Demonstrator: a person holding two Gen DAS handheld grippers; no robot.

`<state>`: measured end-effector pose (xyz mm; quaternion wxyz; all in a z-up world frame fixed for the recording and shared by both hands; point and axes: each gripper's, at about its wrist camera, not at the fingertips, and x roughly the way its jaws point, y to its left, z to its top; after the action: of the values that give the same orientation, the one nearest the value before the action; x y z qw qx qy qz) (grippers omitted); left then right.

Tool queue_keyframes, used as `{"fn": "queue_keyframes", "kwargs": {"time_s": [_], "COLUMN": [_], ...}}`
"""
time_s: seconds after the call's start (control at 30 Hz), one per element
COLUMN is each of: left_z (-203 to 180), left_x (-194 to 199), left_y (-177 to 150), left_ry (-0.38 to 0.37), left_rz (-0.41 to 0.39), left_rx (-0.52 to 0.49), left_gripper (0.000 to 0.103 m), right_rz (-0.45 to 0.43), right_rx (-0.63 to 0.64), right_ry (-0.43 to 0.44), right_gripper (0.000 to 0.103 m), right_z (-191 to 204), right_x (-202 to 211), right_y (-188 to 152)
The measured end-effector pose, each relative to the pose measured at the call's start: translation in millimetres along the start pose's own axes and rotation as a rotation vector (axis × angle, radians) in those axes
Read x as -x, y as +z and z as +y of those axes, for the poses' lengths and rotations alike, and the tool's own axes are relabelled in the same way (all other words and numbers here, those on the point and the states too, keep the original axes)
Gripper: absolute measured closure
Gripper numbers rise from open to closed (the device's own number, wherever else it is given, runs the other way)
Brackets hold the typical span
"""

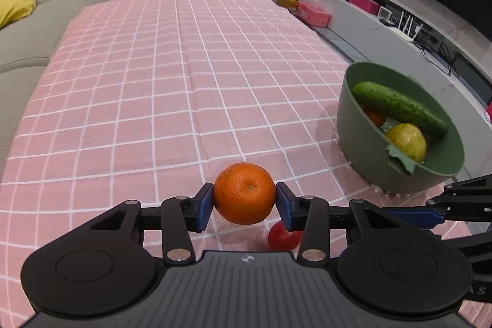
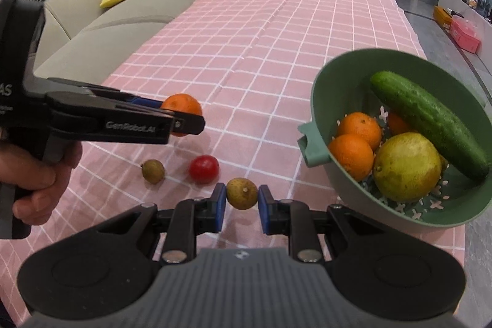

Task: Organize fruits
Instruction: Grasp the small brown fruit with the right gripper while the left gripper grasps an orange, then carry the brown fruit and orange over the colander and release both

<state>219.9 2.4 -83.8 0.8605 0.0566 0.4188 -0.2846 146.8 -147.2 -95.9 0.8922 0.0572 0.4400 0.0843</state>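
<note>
Your left gripper [image 1: 245,199] is clamped on an orange [image 1: 244,193], held just above the pink cloth [image 1: 184,82] and a tomato [image 2: 204,169]. Your right gripper [image 2: 242,199] grips a small brown fruit [image 2: 242,193] beside the green bowl [image 2: 319,100], which holds oranges, a cucumber [image 2: 427,125] and a pear.

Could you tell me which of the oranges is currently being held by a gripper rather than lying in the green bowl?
The orange clamped in the left gripper, lifted above the pink checked cloth. The other oranges lie in the green bowl.
</note>
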Motion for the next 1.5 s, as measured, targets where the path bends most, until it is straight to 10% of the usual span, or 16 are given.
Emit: {"fn": "queue_keyframes", "kwargs": {"time_s": [0.7,1.5], "left_z": [-66.9,-149.6], "left_x": [82.2,22.8], "left_y": [-3.6,27.9], "left_ry": [0.052,-0.069], "left_rz": [-0.057,-0.045], "left_rx": [0.021,-0.177], "left_gripper": [0.054,0.054], "right_rz": [-0.181,-0.173], "right_rx": [-0.061,-0.252], "right_ry": [0.028,-0.065], "right_gripper": [0.085,0.085], "right_z": [-24.0,-130.6], "right_x": [78.0,117.9], "right_y": [23.3,24.2]}}
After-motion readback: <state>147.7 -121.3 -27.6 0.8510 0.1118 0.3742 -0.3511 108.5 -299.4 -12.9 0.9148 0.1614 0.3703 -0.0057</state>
